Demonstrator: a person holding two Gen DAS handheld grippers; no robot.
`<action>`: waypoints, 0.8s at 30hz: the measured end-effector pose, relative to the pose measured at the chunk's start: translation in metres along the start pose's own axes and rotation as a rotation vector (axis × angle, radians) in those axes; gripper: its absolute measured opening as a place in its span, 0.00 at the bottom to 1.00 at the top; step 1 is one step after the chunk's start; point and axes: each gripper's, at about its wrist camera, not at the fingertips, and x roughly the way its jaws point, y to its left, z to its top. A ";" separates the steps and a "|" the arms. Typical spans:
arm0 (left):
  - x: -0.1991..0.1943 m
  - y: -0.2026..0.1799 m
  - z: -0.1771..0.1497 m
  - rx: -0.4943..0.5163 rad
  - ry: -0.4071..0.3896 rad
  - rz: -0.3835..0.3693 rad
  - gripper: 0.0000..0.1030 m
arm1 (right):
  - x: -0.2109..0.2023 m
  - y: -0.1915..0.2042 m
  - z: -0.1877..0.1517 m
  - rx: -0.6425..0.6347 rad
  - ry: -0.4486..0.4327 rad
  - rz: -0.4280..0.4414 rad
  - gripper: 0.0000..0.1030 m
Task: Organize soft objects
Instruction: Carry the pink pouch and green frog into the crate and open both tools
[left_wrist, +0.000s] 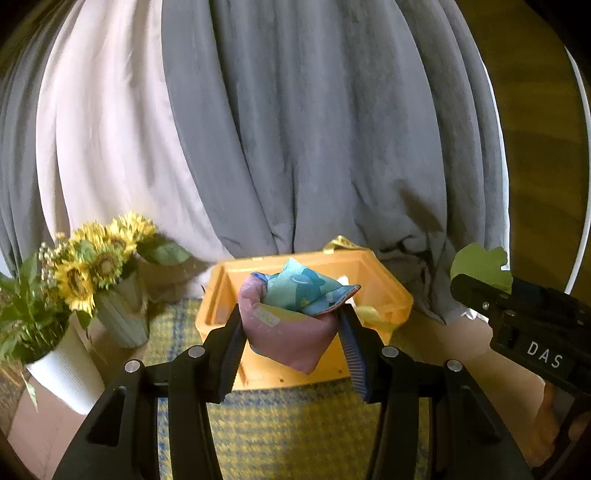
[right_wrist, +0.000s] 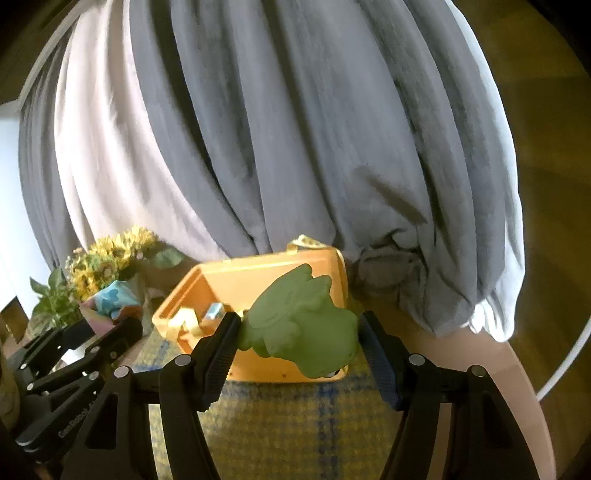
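Note:
My left gripper (left_wrist: 290, 332) is shut on a soft pink, teal and blue fabric toy (left_wrist: 291, 317), held above the near side of an orange plastic bin (left_wrist: 391, 291). My right gripper (right_wrist: 299, 339) is shut on a green soft toy (right_wrist: 303, 325), also lifted in front of the orange bin (right_wrist: 243, 280). In the right wrist view the left gripper with its fabric toy (right_wrist: 110, 302) shows at the left. In the left wrist view the right gripper's body and a piece of the green toy (left_wrist: 480, 264) show at the right. Small soft items (right_wrist: 184, 319) lie inside the bin.
The bin stands on a yellow-and-blue checked cloth (left_wrist: 295, 428) on a round table (right_wrist: 517, 387). Sunflowers in a ribbed grey vase (left_wrist: 122, 317) and a leafy plant in a white pot (left_wrist: 66, 369) stand at the left. Grey and white curtains (left_wrist: 295, 129) hang behind.

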 end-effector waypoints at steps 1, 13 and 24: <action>0.001 0.001 0.002 0.002 -0.007 0.004 0.47 | 0.002 0.001 0.003 -0.002 -0.010 0.001 0.64; 0.029 0.024 0.024 0.025 -0.045 0.047 0.47 | 0.033 0.017 0.032 -0.019 -0.050 0.013 0.64; 0.077 0.041 0.041 0.062 -0.025 0.057 0.47 | 0.080 0.028 0.054 -0.043 -0.008 -0.004 0.64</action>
